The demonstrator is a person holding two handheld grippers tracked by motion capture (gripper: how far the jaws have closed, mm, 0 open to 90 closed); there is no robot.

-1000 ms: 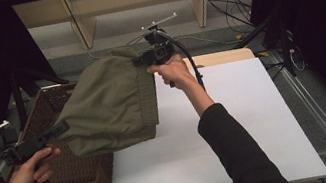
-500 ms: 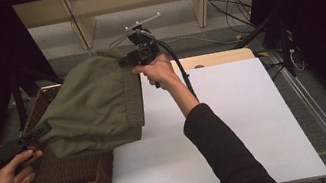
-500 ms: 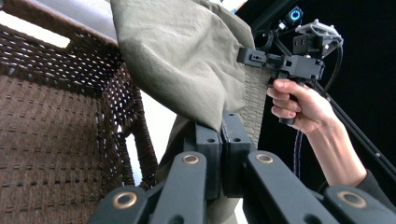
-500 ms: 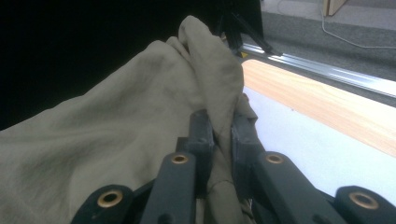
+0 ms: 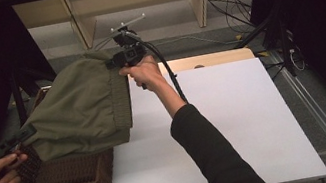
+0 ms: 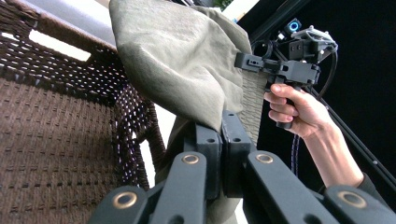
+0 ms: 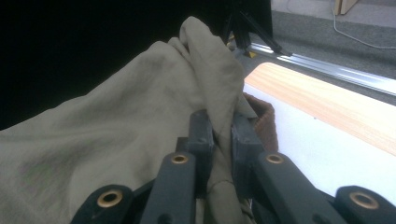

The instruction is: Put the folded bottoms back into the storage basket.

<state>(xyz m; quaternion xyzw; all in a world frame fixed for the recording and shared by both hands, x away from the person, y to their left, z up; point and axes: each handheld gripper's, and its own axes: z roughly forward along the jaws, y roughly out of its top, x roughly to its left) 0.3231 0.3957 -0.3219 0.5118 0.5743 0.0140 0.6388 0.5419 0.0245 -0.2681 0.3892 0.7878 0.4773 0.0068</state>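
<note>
An olive green garment [image 5: 80, 111] with a ribbed hem hangs stretched between my two grippers above a brown wicker basket [image 5: 72, 181] at the table's left edge. My left gripper [image 5: 26, 133] is shut on the garment's near corner, its jaws pinching the cloth [image 6: 187, 70] in the left gripper view. My right gripper [image 5: 112, 62] is shut on the far corner, held higher over the table's back. In the right gripper view its jaws clamp a fold of the cloth [image 7: 116, 140]. The garment hides most of the basket's opening.
The white table [image 5: 238, 124] stretches to the right, with a wooden strip [image 5: 216, 58] along its back edge. Wooden shelving legs and cables stand on the floor behind. Black curtains close both sides.
Both grippers have carried the garment to the left, and it now hangs more squarely over the basket. The right gripper has moved back and left; the left hand has drawn toward the left edge.
</note>
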